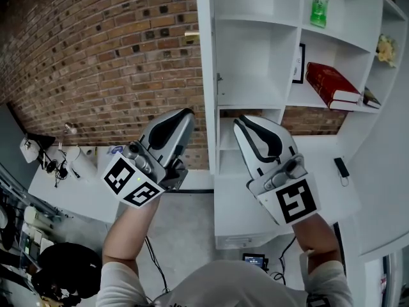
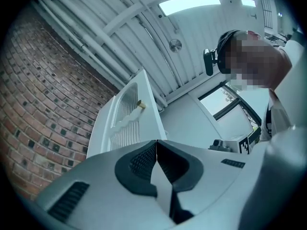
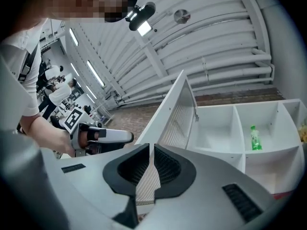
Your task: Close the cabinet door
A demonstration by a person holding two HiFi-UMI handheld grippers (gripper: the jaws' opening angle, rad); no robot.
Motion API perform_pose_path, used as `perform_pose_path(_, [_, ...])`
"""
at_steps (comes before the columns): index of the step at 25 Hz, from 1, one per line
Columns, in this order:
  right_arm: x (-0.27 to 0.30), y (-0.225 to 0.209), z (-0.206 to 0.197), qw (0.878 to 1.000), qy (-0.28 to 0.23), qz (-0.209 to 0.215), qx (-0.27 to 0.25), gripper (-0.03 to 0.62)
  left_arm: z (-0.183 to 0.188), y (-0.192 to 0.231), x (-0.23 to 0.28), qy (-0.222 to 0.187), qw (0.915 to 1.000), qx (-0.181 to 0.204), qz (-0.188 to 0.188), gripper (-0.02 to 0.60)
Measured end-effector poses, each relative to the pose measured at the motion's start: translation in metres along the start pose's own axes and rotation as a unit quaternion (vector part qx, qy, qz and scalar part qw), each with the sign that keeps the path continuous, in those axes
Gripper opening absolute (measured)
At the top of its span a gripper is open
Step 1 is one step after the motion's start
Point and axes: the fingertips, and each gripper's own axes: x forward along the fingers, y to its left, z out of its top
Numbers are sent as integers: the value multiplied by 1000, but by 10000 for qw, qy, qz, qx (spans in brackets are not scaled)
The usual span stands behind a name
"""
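Brick wall (image 1: pixel 96 56) behind, white cabinet (image 1: pixel 255 62) w/ open shelves on the rt. Cabinet door (image 1: pixel 203 75) stands wide open, edge-on from the head view. It's white w/ a slatted panel & a brass knob (image 1: pixel 191 36). Left claw (image 1: pixel 184 114) & right claw (image 1: pixel 239 121) are both closed on nothing, held up in front, clear of the door. On the shelves: green bottle (image 1: pixel 319 4), red book (image 1: pixel 331 85), small frame (image 1: pixel 300 62). Cluttered white table (image 1: pixel 70 194) lower left.
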Motion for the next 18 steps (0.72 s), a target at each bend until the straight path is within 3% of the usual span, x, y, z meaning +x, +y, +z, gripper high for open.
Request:
perform_pose_path(11, [25, 2, 44, 9984, -301, 111, -457, 75, 59, 21, 38, -418, 9987, 127, -270, 15])
perform_pose_path(13, [29, 4, 47, 9981, -289, 149, -528, 89, 68, 23, 43, -495, 9982, 150, -312, 39])
perform_pose_path(18, [35, 6, 50, 9977, -230, 158, -622, 97, 77, 31, 55, -471, 9984, 148, -287, 48])
